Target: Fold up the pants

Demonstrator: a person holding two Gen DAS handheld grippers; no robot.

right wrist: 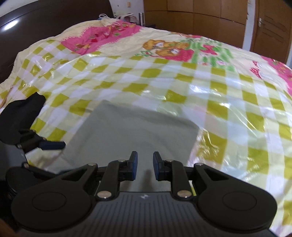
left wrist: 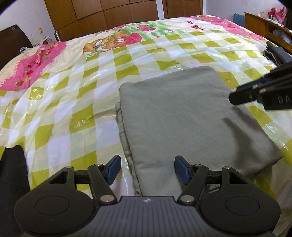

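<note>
Grey-green pants lie folded into a flat rectangle on the bed, over its checked yellow-green and white cover under glossy clear plastic. The left gripper hovers above the near edge of the pants, its jaws wide apart and holding nothing. The right gripper hangs over the same fabric, its jaws narrow with a clear gap between the blue pads, gripping nothing. Dark folded clothes sit at the bed's right edge, well apart. Wooden wardrobes stand behind.
</note>
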